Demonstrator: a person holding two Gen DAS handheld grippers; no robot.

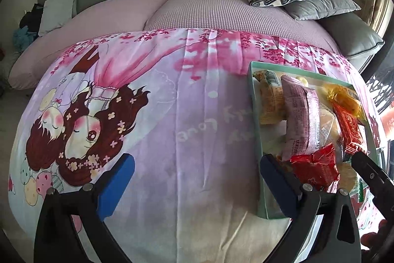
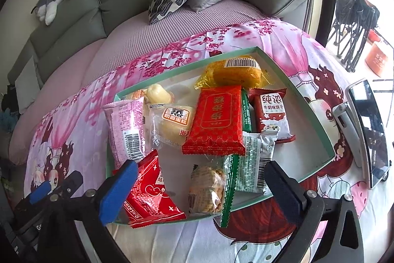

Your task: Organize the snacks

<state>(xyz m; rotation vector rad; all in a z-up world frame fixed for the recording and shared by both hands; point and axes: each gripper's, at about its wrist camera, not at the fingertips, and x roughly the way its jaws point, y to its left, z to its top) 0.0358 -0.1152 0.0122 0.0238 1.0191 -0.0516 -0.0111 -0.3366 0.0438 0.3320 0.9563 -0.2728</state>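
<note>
Left wrist view: left gripper (image 1: pixel 197 186) spread, empty, over the cloth (image 1: pixel 172 115); tray (image 1: pixel 256 115) of snacks (image 1: pixel 300 115) at right. Right wrist view: right gripper (image 2: pixel 199 191) spread, empty, above the heaped packets; whether gathering or sorting, unclear.

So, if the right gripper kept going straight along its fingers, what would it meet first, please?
Probably the clear-wrapped cookie packet, lying in the green tray right between the open fingers of the right gripper. The red packet lies just beside the left fingertip. Depth is hard to judge.
</note>
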